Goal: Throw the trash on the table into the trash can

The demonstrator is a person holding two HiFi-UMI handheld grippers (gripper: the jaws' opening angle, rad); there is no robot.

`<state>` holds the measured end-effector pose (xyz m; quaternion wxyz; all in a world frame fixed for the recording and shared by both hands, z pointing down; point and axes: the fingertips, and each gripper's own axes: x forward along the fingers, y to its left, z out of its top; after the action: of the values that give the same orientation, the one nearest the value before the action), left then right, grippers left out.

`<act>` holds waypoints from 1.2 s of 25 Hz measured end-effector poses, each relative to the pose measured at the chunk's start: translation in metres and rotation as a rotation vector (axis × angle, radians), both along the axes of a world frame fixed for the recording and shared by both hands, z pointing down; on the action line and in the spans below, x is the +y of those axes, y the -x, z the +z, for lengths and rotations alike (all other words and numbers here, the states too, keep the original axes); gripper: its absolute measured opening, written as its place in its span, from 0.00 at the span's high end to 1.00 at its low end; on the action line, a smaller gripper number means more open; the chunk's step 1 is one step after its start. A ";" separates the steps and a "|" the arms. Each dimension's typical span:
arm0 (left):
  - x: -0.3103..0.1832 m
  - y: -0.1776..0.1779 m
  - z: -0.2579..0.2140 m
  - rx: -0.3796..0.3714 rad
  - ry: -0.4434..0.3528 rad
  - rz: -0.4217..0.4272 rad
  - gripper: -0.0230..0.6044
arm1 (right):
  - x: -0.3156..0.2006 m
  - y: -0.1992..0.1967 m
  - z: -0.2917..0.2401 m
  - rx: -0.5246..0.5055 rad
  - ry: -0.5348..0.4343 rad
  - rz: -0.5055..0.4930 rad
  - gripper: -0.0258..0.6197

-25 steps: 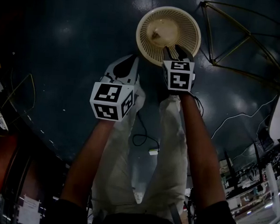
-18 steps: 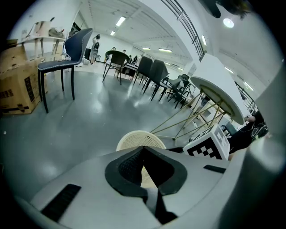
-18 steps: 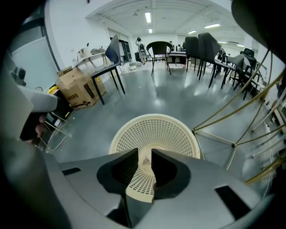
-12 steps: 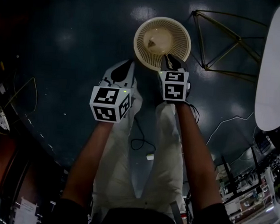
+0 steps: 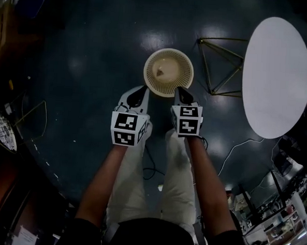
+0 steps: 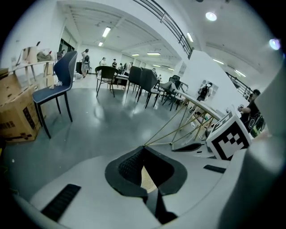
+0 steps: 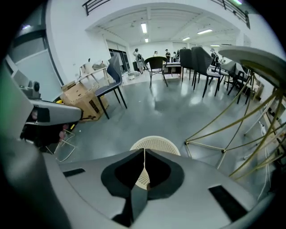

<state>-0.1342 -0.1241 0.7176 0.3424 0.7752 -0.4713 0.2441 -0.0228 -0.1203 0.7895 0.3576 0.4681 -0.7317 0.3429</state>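
Note:
A cream mesh trash can stands on the dark floor, with a small piece of trash lying inside it. My left gripper hovers just short of the can's near left rim, and its jaws are shut with nothing between them. My right gripper hangs at the can's near right rim, also shut and empty. The right gripper view has the can straight ahead past the closed tips. In the left gripper view only a sliver of the can shows behind the closed tips.
A white oval table stands to the right on a gold wire frame. The person's legs and shoes are under the grippers, and cables lie on the floor. Cardboard boxes and chairs stand farther off.
The head view has drawn back, so the can looks smaller and the white table has come into sight. The right gripper has pulled back from over the can's rim.

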 end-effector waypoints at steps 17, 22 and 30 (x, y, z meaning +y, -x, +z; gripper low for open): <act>0.005 -0.018 -0.211 0.037 -0.115 -0.036 0.94 | -0.001 -0.002 -0.252 -0.143 -0.175 -0.024 0.93; 0.024 -0.067 -0.265 0.064 -0.147 0.015 0.94 | 0.001 -0.032 -0.322 -0.139 -0.247 -0.059 0.93; 0.052 -0.109 -0.352 0.045 -0.239 0.091 0.94 | 0.033 -0.067 -0.413 -0.176 -0.329 -0.055 0.93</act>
<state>-0.0249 -0.0718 0.3657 0.2468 0.8364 -0.4536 0.1840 0.0442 -0.0877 0.3763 0.2201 0.4684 -0.8189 0.2481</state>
